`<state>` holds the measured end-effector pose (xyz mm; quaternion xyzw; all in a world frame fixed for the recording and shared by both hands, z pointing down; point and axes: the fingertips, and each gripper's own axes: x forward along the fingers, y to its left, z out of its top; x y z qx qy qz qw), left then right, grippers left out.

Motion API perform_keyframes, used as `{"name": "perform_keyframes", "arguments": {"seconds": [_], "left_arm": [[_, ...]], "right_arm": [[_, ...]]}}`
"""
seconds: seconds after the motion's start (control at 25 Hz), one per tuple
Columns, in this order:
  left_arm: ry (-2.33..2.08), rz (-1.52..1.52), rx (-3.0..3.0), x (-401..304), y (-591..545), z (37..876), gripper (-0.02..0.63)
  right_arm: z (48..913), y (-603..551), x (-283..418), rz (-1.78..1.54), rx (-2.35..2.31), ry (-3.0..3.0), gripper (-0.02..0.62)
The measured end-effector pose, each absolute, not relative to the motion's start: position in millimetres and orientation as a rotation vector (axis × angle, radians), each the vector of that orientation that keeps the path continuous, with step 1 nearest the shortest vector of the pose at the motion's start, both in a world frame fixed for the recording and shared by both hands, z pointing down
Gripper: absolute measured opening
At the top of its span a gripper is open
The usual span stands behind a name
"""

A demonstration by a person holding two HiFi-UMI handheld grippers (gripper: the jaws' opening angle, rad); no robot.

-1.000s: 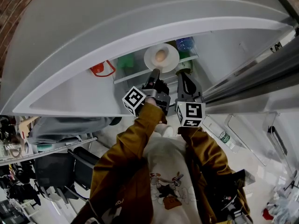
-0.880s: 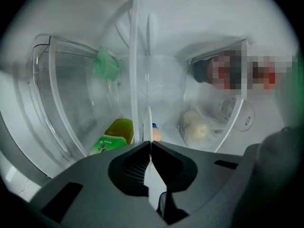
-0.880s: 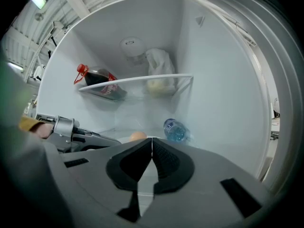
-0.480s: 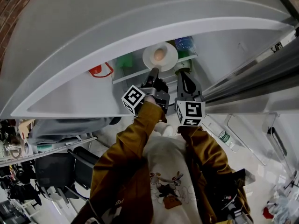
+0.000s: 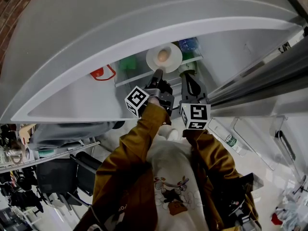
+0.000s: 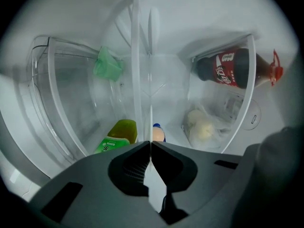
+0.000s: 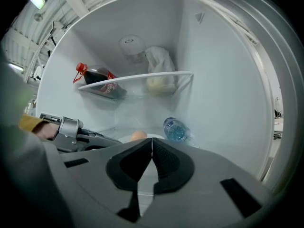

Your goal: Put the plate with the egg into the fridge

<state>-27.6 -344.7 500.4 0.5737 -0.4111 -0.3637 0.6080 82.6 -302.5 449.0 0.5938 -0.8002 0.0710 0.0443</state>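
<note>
Plate flat, face up, egg centred

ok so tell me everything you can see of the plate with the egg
The plate is small, round and plain white, ceramic by the look of it. One brownish egg sits about at its centre. It is roughly level inside the open fridge, over the glass shelf, with a water bottle behind it. The left tongs are clamped on its near rim; the right tongs are shut beside it, not gripping. Whether it rests on the shelf cannot be told.
</note>
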Motion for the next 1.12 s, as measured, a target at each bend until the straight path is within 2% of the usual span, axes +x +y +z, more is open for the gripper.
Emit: {"name": "perform_keyframes", "arguments": {"seconds": [0.36, 0.52, 1.12], "left_arm": [[-0.979, -0.769, 1.37, -25.3, -343.7, 497.6, 0.025], [-0.993, -0.728, 1.392, -24.0, -340.9, 496.8, 0.114], [-1.168, -0.625, 1.647, -53.2, -299.4, 472.4, 0.127]], "right_arm": [[448.9, -301.5, 82.9, 0.222, 1.813, -2.449, 0.006], [448.1, -300.2, 84.4, 0.226, 1.819, -2.447, 0.006], [445.4, -289.9, 82.0, 0.219, 1.843, -2.448, 0.006]]}}
